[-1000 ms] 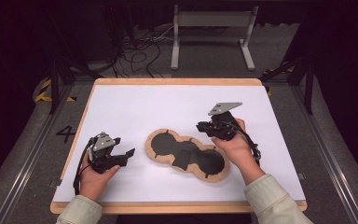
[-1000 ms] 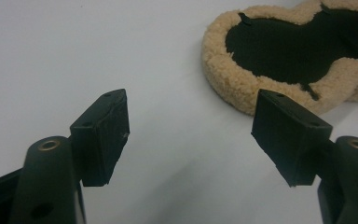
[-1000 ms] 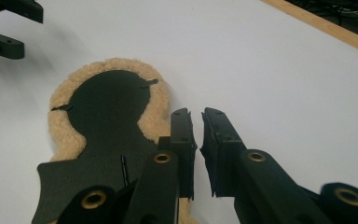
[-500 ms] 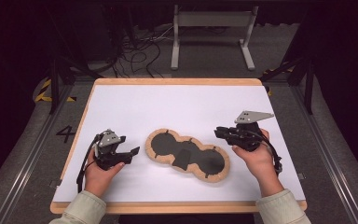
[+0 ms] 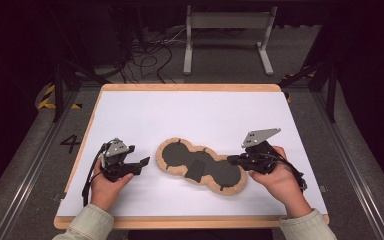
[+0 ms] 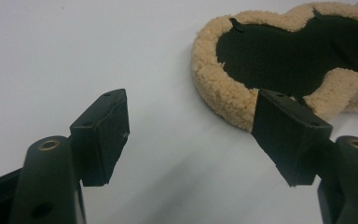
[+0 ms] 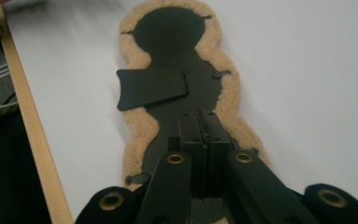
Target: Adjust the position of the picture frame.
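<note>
Dark room, white table (image 5: 190, 107) with a wood rim, one workpiece on it: a peanut-shaped pad (image 5: 177, 150), black lining with a tan fleece border, lying flat at centre front between the two hands, lining up. A loose black flap (image 5: 196, 170) sits on the lining near the waist. Left claw (image 5: 142, 162) rests low just beside the pad's left lobe, jaws wide apart with nothing between them. In the left gripper view the fleece edge (image 6: 223, 88) is right next to one jaw, not touched. Right claw (image 5: 231, 160) is at the right lobe, pointing along the pad's length. Its jaws have just been closing and now stand together. In the right gripper view they meet above the black lining and I see no fabric caught between them. My read: we're at the approach/grasp stage, both hands lined up on opposite ends, nothing lifted or folded yet. Next move likely needs the right claw reopened and dropped onto the fleece rim for a real bite, and the left slid in so the border lands between its jaws. Watch the flap (image 7: 151, 88), it could snag or shift.
</note>
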The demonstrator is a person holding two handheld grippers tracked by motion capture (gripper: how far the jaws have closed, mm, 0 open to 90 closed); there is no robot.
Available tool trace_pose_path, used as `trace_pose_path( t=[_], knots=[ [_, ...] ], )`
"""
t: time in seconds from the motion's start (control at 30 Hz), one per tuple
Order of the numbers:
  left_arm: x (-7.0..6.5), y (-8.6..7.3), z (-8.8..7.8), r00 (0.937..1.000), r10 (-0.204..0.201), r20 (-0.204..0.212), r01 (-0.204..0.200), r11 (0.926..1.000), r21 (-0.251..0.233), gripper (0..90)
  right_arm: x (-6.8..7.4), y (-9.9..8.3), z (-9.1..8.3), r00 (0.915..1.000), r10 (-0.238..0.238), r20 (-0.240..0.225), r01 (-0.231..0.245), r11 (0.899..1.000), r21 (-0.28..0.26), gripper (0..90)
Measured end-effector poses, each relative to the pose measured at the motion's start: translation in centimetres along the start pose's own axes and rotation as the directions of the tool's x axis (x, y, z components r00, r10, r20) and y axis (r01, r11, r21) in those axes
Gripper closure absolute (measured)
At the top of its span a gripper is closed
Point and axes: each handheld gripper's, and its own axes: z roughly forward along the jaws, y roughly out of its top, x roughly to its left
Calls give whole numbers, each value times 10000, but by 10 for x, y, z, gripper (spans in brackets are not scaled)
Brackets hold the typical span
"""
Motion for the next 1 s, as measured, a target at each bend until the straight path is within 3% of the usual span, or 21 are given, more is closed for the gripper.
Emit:
trace_pose_path(
  t=[0.3,0.6,1.0],
  knots=[
    [0,0,1,10000,-28,-29,28,10000,87,275,16,-6,12,9993,-368,-120,377,9957,843,890],
    [-1,-2,1,9999,-64,-77,65,9998,192,271,26,-14,27,9967,-577,-568,657,9864,1508,898],
    [-1,-2,0,10000,19,-65,-18,9998,189,271,41,-27,55,9830,-743,-1682,1168,9587,2592,900]
  ],
)
